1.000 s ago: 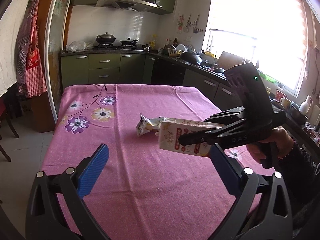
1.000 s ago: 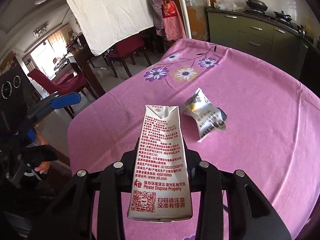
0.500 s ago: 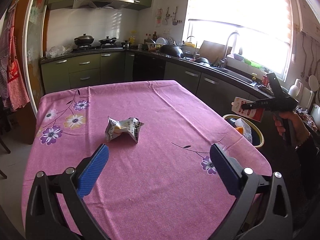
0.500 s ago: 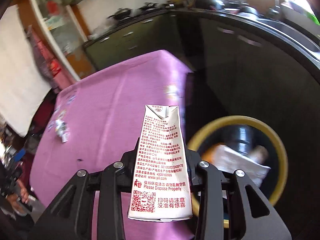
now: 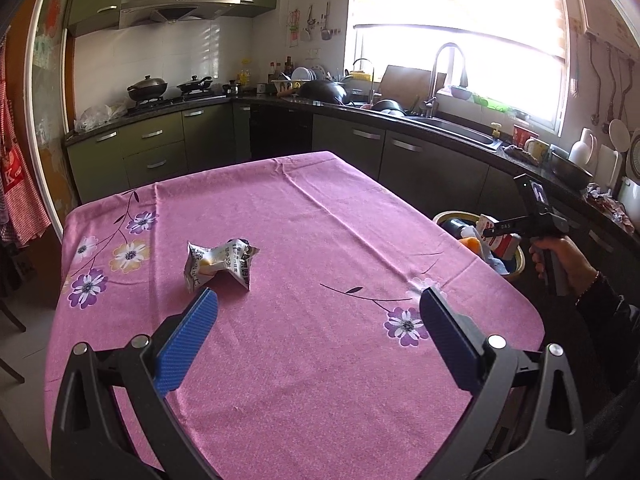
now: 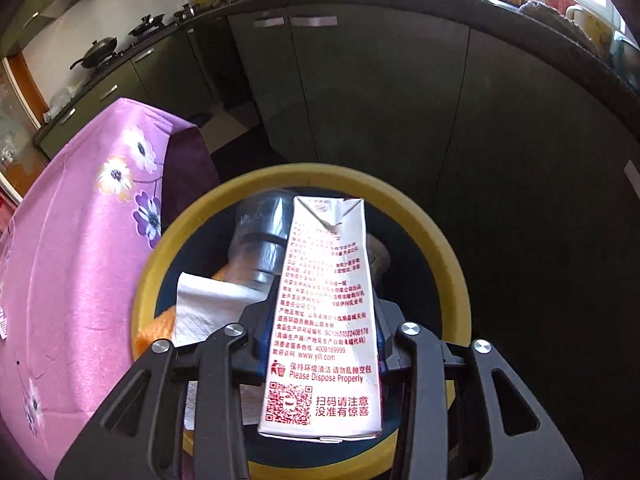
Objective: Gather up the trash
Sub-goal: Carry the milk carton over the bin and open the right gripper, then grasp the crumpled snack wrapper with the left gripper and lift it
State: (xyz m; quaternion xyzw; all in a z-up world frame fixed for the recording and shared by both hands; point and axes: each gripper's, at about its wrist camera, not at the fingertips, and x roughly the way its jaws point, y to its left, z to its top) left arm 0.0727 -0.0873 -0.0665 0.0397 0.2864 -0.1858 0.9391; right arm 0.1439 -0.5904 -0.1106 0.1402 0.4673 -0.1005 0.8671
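Right wrist view shows the right gripper over the yellow bin. Its jaws have just been opening, with the milk carton between them, pointing to 12 o'clock. The left gripper is wide open and holds nothing. The crumpled wrapper lies on the pink tabletop, at its 11 o'clock.

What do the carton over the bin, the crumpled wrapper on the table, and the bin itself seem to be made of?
Carton: coated paperboard, going by its printed matte faces and folded gable creases.
Crumpled wrapper: probably thin foil-lined film, since its creases glint silvery.
Bin: likely plastic, with a smooth, glossy yellow rim.
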